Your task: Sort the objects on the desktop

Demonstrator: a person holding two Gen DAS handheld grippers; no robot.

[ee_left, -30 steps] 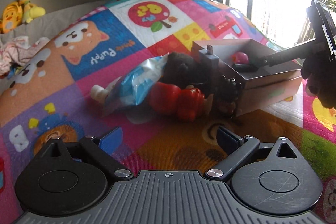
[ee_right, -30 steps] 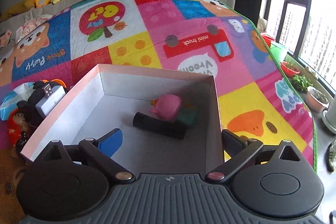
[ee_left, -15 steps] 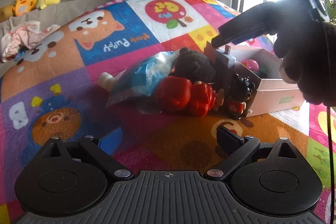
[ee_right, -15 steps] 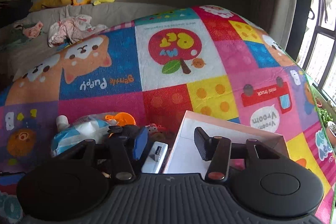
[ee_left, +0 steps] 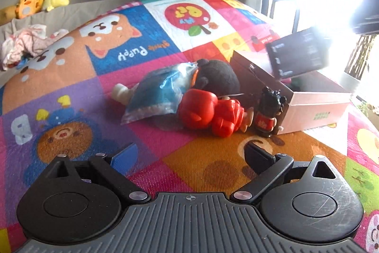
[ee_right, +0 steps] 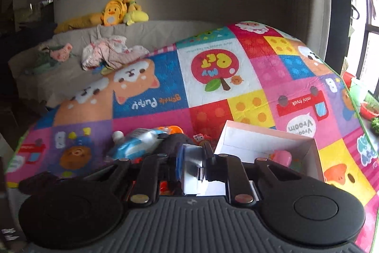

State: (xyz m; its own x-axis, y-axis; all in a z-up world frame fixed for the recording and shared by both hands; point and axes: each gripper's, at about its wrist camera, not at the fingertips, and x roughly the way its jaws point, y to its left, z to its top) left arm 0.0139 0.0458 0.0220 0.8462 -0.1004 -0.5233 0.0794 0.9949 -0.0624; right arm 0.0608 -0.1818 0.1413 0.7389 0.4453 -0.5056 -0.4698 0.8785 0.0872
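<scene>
on the bright mat [ee_left: 213,167] my right gripper [ee_right: 191,165] has now clenched the white charger [ee_right: 191,172] beside the box [ee_right: 315,151], ready for sorting, while my left gripper [ee_left: 189,155] waits released.

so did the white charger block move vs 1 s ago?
Yes. It stood beside the box's left wall; now the right gripper is shut on the white charger block, lifted clear of the pile.

I see a bright patchwork play mat [ee_left: 146,141] with cartoon animals carrying everything. Lying on it: a blue-and-white plastic packet [ee_left: 154,96], a black plush [ee_left: 218,77] behind it, a red toy figure [ee_left: 208,113], a small black-and-red figurine [ee_left: 268,110] touching the pink open box [ee_left: 315,110].
</scene>
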